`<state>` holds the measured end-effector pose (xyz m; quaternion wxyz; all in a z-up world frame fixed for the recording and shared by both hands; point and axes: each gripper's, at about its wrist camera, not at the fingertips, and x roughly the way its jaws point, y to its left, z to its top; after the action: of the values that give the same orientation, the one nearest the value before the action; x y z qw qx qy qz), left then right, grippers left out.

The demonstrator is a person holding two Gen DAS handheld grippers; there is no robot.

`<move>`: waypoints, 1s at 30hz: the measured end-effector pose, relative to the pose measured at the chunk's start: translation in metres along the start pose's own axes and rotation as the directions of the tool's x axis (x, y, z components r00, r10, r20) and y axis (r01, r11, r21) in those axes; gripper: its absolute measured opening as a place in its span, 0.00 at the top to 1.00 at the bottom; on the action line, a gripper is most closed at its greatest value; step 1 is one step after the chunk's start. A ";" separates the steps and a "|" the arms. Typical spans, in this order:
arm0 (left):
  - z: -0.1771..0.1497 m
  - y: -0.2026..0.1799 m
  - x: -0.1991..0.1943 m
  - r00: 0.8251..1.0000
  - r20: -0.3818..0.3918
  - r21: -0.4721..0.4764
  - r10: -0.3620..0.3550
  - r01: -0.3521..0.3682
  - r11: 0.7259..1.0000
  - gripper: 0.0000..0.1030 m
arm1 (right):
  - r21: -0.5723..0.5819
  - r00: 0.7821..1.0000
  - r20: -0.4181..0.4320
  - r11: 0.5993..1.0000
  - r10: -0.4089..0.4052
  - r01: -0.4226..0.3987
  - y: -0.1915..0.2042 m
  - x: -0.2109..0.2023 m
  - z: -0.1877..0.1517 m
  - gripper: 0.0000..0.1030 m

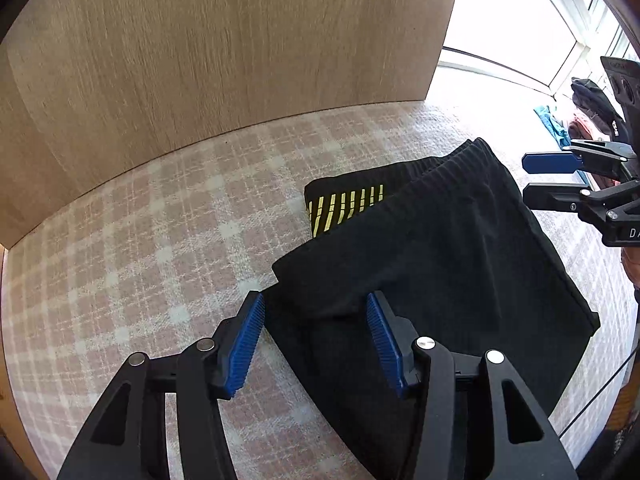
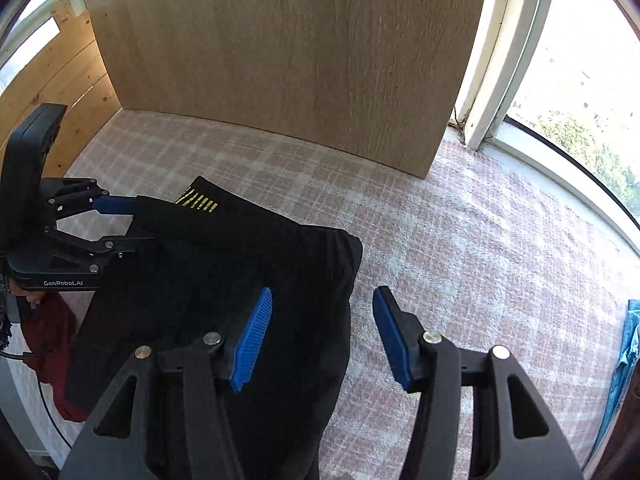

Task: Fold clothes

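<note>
A black garment (image 1: 440,264) with a patch of yellow stripes (image 1: 348,208) lies folded on the pink checked cloth. It also shows in the right wrist view (image 2: 224,280). My left gripper (image 1: 316,340) is open and empty over the garment's near left edge; it appears at the left of the right wrist view (image 2: 116,224). My right gripper (image 2: 322,336) is open and empty over the garment's right edge; it appears at the right of the left wrist view (image 1: 528,178).
A wooden panel (image 2: 288,52) stands upright behind the cloth. A window (image 2: 580,92) is on the right. A dark red garment (image 2: 52,344) lies at the left, a blue one (image 2: 624,360) at the right, and more clothes (image 1: 588,112) far right.
</note>
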<state>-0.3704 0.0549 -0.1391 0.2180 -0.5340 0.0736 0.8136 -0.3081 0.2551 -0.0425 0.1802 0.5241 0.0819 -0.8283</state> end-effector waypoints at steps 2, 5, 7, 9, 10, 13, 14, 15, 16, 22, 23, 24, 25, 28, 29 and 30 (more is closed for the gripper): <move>0.003 -0.001 0.003 1.000 0.007 0.007 -0.005 0.005 1.000 0.66 | 0.020 1.000 -0.017 1.000 0.008 -0.008 -0.006 0.010 0.002 0.49; 0.005 -0.005 -0.003 1.000 0.028 0.033 -0.011 0.011 0.999 0.79 | 0.030 0.999 -0.021 0.999 0.026 -0.026 -0.010 0.018 0.002 0.51; 0.006 -0.007 -0.006 0.999 0.041 0.051 -0.016 0.014 0.999 0.88 | 0.064 0.998 -0.021 0.996 0.061 -0.059 -0.015 0.020 0.000 0.79; 0.007 -0.008 -0.018 0.997 0.058 0.053 -0.041 0.037 0.998 0.89 | 0.108 0.994 -0.016 0.989 0.104 -0.102 -0.021 0.019 -0.003 0.84; 0.010 -0.009 -0.017 0.998 0.055 0.061 -0.043 0.040 0.997 0.90 | 0.128 0.992 -0.007 0.984 0.127 -0.125 -0.025 0.016 -0.005 0.88; 0.021 -0.014 -0.008 0.999 0.037 0.088 -0.039 0.036 0.995 0.91 | 0.178 0.984 0.020 0.968 0.176 -0.177 -0.036 0.006 -0.012 0.91; 0.024 -0.015 -0.004 0.999 0.031 0.098 -0.038 0.035 0.995 0.91 | 0.185 0.985 0.022 0.967 0.174 -0.175 -0.039 0.005 -0.013 0.91; 0.028 -0.017 -0.001 0.999 0.025 0.107 -0.037 0.034 0.994 0.91 | 0.192 0.985 0.025 0.966 0.172 -0.173 -0.043 0.003 -0.014 0.91; 0.031 -0.018 0.002 0.999 0.019 0.116 -0.035 0.033 0.993 0.90 | 0.199 0.985 0.027 0.965 0.169 -0.171 -0.046 0.002 -0.015 0.91; 0.052 -0.028 0.020 1.000 -0.016 0.172 -0.025 0.028 0.985 0.80 | 0.105 0.995 -0.032 0.991 0.091 -0.087 -0.041 0.014 -0.015 0.61; 0.056 -0.029 0.023 0.999 -0.022 0.181 -0.023 0.027 0.983 0.72 | 0.091 0.997 -0.023 0.993 0.074 -0.072 -0.041 0.015 -0.014 0.58; 0.059 -0.031 0.026 0.999 -0.028 0.190 -0.021 0.026 0.981 0.66 | 0.085 0.998 -0.015 0.994 0.066 -0.065 -0.041 0.015 -0.013 0.57; 0.061 -0.031 0.027 0.999 -0.028 0.195 -0.024 0.029 0.980 0.57 | 0.084 0.998 -0.010 0.994 0.068 -0.067 -0.042 0.016 -0.012 0.57; 0.065 -0.029 0.031 0.999 -0.026 0.204 -0.036 0.041 0.978 0.51 | 0.090 0.995 -0.004 0.991 0.099 -0.098 -0.045 0.019 -0.009 0.57; 0.066 -0.029 0.032 0.999 -0.025 0.207 -0.040 0.045 0.977 0.51 | 0.089 0.994 -0.004 0.991 0.105 -0.105 -0.046 0.020 -0.009 0.57; 0.067 -0.029 0.033 0.999 -0.024 0.210 -0.044 0.049 0.976 0.51 | 0.089 0.994 -0.002 0.990 0.112 -0.111 -0.047 0.021 -0.009 0.61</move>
<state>-0.4253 0.1131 -0.1373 0.2917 -0.5173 0.1491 0.7906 -0.3273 0.2971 -0.0680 0.2025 0.5383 0.0165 -0.8179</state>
